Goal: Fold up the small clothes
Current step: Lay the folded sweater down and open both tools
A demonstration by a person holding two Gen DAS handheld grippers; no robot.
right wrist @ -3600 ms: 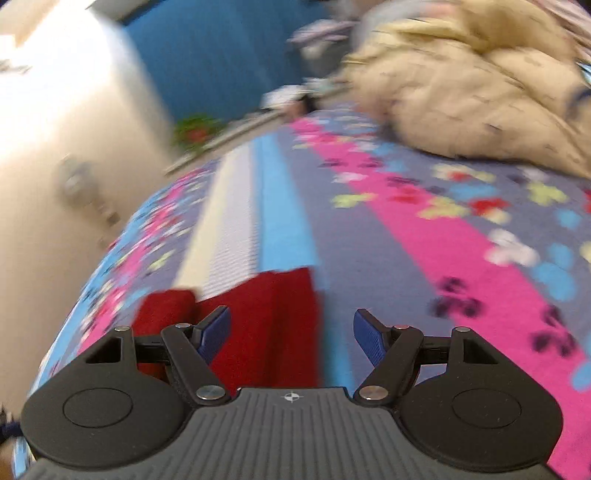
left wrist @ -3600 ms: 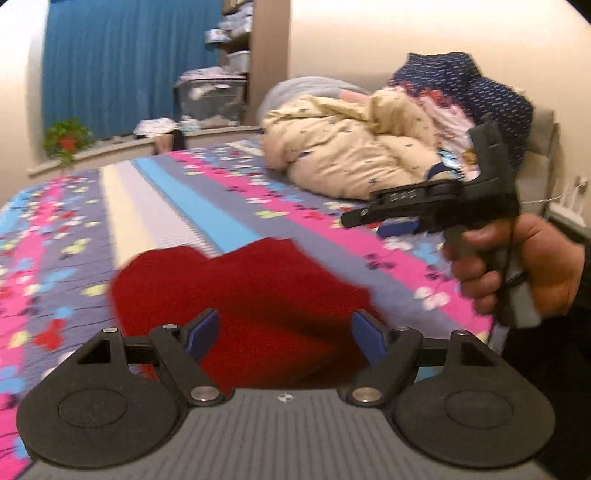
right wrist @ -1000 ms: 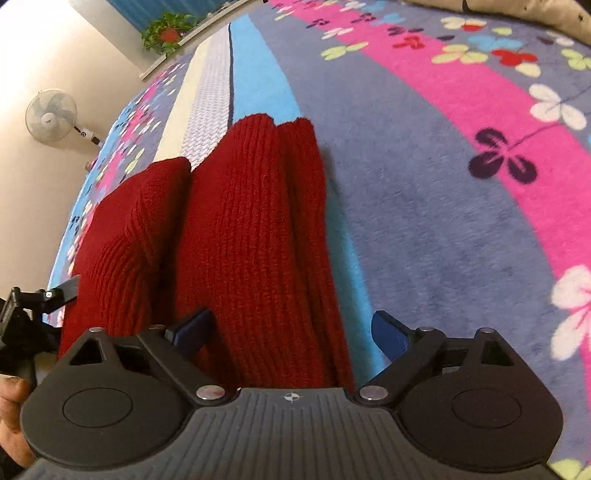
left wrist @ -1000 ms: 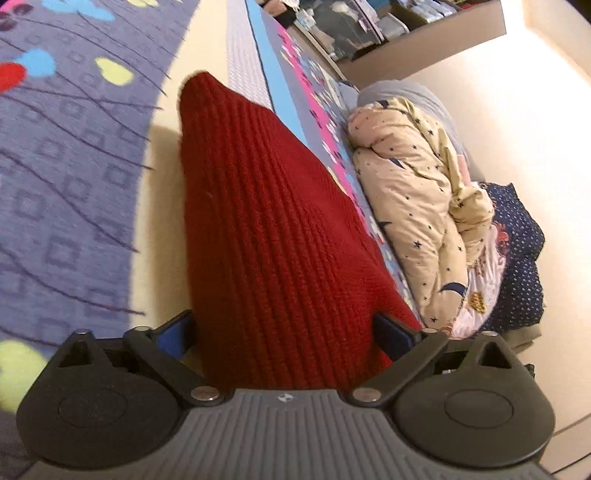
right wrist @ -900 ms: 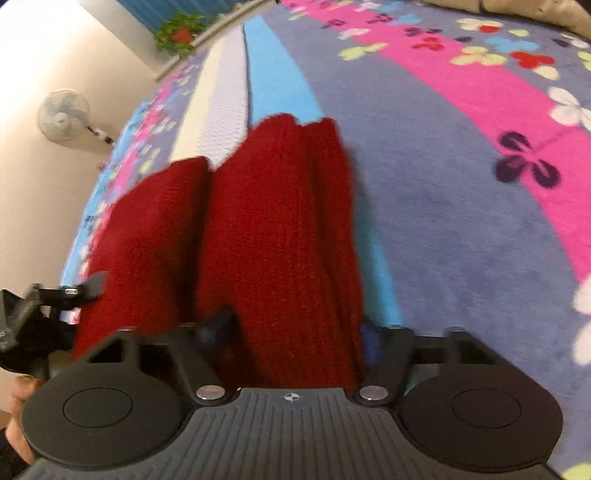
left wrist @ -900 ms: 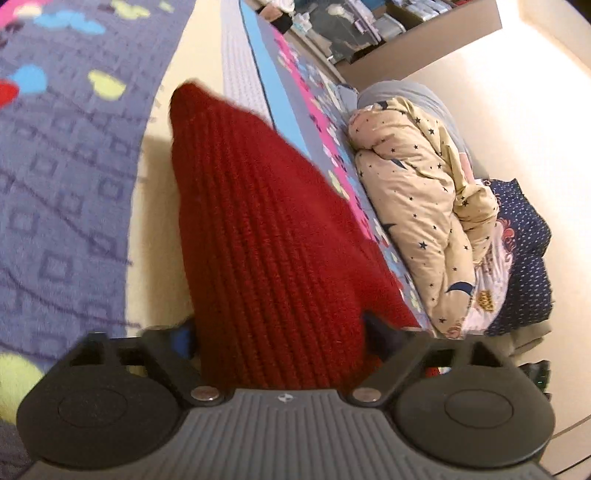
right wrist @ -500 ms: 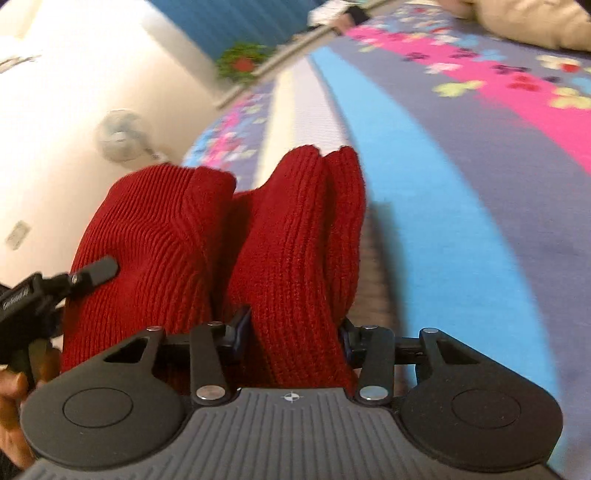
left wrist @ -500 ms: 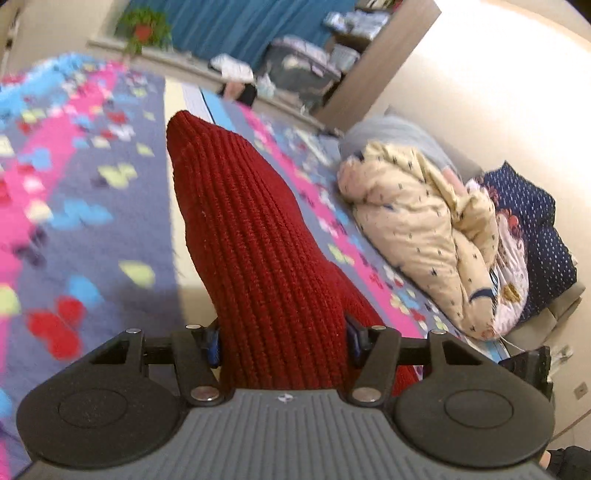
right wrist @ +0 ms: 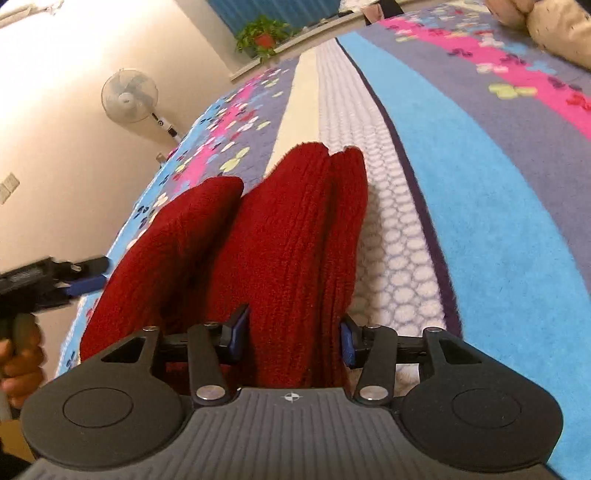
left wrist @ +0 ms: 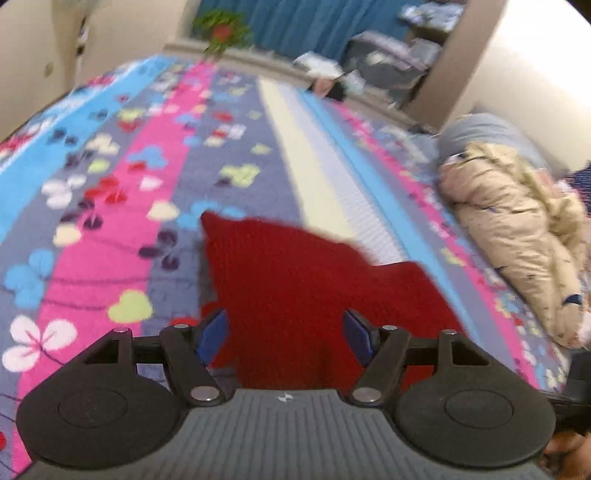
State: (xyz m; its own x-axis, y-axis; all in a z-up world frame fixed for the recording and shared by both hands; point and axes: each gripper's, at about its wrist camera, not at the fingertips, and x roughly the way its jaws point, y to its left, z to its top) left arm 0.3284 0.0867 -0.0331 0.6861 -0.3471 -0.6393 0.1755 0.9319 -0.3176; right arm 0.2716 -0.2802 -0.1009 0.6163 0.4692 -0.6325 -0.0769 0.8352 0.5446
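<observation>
A dark red knit garment point(left wrist: 295, 266) lies folded in thick ridges on the flowered bedspread point(left wrist: 110, 206). In the left wrist view, blurred, it spreads out ahead of and below my left gripper point(left wrist: 284, 332). The jaws are opening, cloth shows between them, and the pads do not press it. In the right wrist view the left gripper point(right wrist: 92, 275) hangs just off the garment's left edge, held by a hand point(right wrist: 22, 362). My right gripper point(right wrist: 291, 336) has both blue pads against a raised fold of the red knit point(right wrist: 295, 221), and its jaws are starting to open.
A bundled beige duvet point(left wrist: 517, 229) lies at the right of the bed. A potted plant point(left wrist: 221, 29) and storage boxes point(left wrist: 388, 66) stand beyond the far edge. A standing fan point(right wrist: 129, 98) is by the wall to the left.
Both grippers closed on the red knit and carried it across the bed. The left one then rose and widened, and the cloth it held upright now lies lower and flatter.
</observation>
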